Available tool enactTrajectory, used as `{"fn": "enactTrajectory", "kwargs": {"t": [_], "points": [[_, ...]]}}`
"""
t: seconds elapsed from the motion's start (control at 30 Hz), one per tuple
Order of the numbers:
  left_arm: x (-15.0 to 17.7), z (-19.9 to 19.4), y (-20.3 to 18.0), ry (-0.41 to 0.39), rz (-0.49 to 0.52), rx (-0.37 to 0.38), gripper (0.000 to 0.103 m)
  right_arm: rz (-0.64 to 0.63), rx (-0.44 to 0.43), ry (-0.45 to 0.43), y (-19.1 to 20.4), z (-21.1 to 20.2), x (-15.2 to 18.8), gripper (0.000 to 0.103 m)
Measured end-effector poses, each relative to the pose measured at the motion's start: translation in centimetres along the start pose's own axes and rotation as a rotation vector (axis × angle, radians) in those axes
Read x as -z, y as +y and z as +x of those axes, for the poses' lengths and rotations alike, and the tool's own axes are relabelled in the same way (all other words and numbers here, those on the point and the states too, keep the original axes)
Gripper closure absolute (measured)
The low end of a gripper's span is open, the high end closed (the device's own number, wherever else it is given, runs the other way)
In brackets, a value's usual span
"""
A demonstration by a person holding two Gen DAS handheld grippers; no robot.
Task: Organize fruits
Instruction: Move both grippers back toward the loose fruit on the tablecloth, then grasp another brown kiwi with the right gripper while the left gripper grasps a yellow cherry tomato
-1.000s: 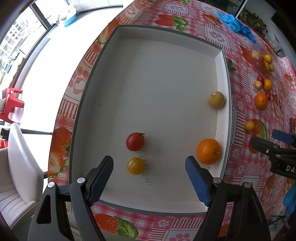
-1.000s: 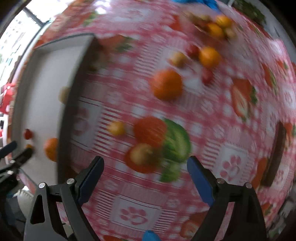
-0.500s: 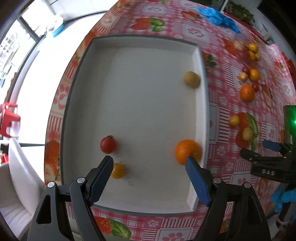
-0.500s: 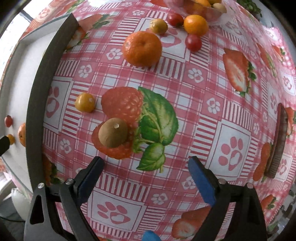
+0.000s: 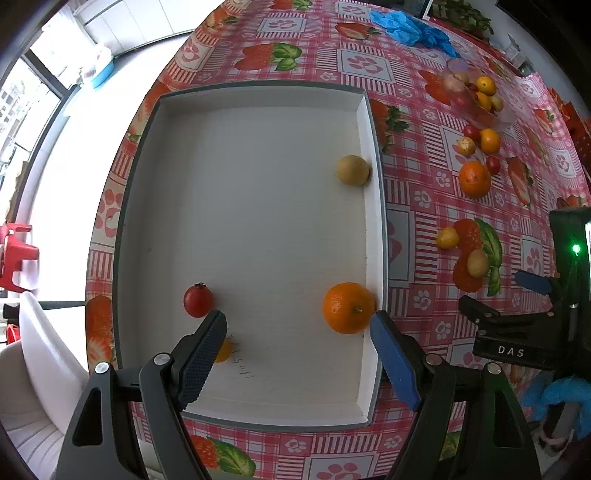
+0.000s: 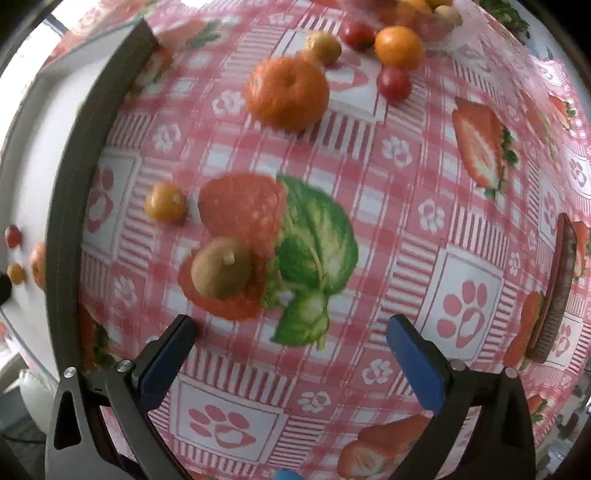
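Note:
A white tray [image 5: 258, 410] holds an orange [image 5: 348, 307], a brown round fruit [image 5: 352, 170], a red cherry tomato [image 5: 198, 300] and a small yellow fruit [image 5: 224, 350] half hidden by a finger. My left gripper [image 5: 297, 325] hangs open above the tray's near end, holding nothing. My right gripper [image 6: 291, 328] is low over the tablecloth, its jaws still opening, with nothing between them. Just beyond its left finger lies a brown fruit [image 6: 221, 268]. A small yellow fruit [image 6: 165, 202] and an orange [image 6: 287, 92] lie farther off.
A clear plastic bowl [image 5: 476, 98] of small fruits sits at the far right, with loose tomatoes and a small orange fruit [image 5: 489, 140] beside it. Blue gloves [image 5: 410, 29] lie at the table's far end. A dark flat object [image 6: 557, 288] lies at the right.
The left gripper has drifted so the tray fruits slid down and left in its view. The right gripper has sunk toward the cloth and its jaws have widened; the brown fruit looms larger.

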State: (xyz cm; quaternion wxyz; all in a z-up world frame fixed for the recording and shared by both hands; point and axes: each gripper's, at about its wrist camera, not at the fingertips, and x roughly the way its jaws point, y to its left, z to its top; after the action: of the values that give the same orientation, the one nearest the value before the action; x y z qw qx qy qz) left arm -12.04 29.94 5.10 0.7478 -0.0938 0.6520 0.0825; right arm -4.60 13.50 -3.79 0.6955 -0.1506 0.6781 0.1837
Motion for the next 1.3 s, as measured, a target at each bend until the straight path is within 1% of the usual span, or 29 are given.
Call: {"fn": "enactTrajectory", "kwargs": {"t": [0.03,0.1,0.17,0.2,0.23,0.3,0.33,0.37,0.4,0.43,0.5,0.53,0.67,0.77,0.93,1.1,1.13,1.2,1.3], "points": [[0.0,-0.1,0.0,-0.001,0.001,-0.001,0.022,0.004,-0.014,-0.032,0.1,-0.5,-0.2,0.000],[0.1,-0.3,-0.1,-0.005,0.002,0.000,0.022,-0.008,-0.019,-0.051,0.5,-0.9,-0.7,0.002],[0.2,-0.4,-0.2,-0.006,0.009,-0.001,0.022,-0.023,-0.039,-0.051,1.0,-0.9,-1.2,0.009],[0.3,-0.5,-0.2,-0.008,0.013,-0.001,0.022,-0.031,-0.045,-0.049,1.3,-0.9,-1.4,0.016],[0.4,-0.6,-0.2,-0.009,0.018,0.000,0.022,-0.038,-0.034,-0.051,1.5,-1.0,-1.5,0.019],[0.5,-0.8,-0.4,-0.007,0.029,-0.002,0.022,-0.061,-0.017,-0.066,2.2,-1.2,-1.6,0.032],[0.5,-0.8,-0.5,-0.007,0.033,-0.003,0.022,-0.073,-0.013,-0.072,2.5,-1.3,-1.7,0.043],[0.5,-0.9,-0.7,-0.009,0.037,-0.004,0.022,-0.087,-0.010,-0.078,2.7,-1.5,-1.7,0.050],[0.5,-1.1,-0.9,-0.012,0.045,-0.005,0.022,-0.104,-0.008,-0.084,3.0,-1.7,-1.6,0.066],[0.4,-1.2,-1.1,-0.015,0.050,-0.004,0.022,-0.115,-0.012,-0.086,3.2,-1.8,-1.7,0.074],[0.1,-1.3,-1.8,-0.020,0.069,-0.004,0.022,-0.118,-0.023,-0.087,3.1,-2.1,-1.7,0.074],[0.1,-1.4,-2.1,-0.022,0.077,-0.004,0.022,-0.098,-0.043,-0.086,2.6,-2.2,-1.6,0.074],[-0.6,-1.6,-4.2,-0.030,0.120,0.011,0.022,-0.016,-0.122,-0.083,-0.6,-2.9,-0.8,0.074],[-1.3,-1.6,-5.8,-0.038,0.155,0.026,0.022,0.026,-0.140,-0.084,-2.8,-3.4,0.3,0.074],[-2.2,-0.9,-9.7,-0.050,0.232,0.045,0.022,0.092,-0.161,-0.084,-5.8,-4.0,1.8,0.074],[-3.5,1.1,-12.6,-0.034,0.280,0.032,0.022,0.127,-0.174,-0.089,-8.3,-5.1,3.4,0.074],[-3.7,1.6,-12.9,-0.028,0.284,0.024,0.022,0.132,-0.178,-0.090,-9.4,-5.3,4.0,0.074],[-4.1,2.8,-13.3,-0.011,0.283,0.012,0.022,0.139,-0.183,-0.091,-10.6,-5.9,5.2,0.074],[-4.6,4.4,-13.3,0.018,0.265,-0.004,0.022,0.145,-0.188,-0.093,-10.7,-6.9,6.4,0.074]]}}
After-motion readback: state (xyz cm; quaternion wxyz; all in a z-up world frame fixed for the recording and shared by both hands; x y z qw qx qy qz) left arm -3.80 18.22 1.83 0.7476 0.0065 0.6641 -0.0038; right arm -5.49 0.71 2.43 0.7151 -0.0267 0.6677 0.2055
